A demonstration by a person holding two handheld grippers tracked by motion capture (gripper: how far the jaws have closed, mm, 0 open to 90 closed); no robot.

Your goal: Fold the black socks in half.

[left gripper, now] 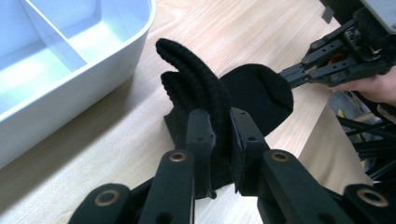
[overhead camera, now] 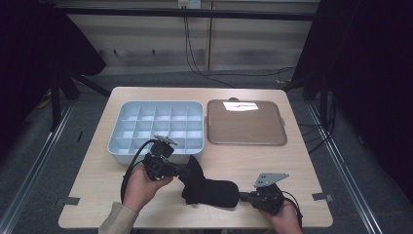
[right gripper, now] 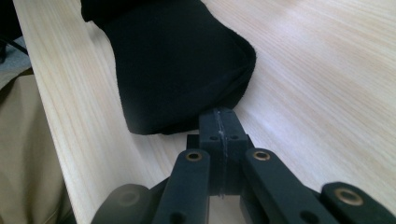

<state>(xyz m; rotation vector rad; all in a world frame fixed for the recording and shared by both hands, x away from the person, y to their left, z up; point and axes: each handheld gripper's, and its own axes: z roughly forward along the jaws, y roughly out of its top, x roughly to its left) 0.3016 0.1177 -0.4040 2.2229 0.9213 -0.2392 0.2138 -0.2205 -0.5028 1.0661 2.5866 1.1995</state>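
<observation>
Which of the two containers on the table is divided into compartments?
The light blue-grey organiser tray on the left, behind the left gripper, has a grid of compartments. The brown flat tray beside it has no dividers.

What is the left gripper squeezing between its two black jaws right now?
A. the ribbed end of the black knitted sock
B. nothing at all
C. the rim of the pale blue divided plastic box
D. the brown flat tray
A: in the left gripper view, the left gripper has its jaws closed on the ribbed cuff of the black knitted sock, apart from the pale blue divided plastic box.
</observation>
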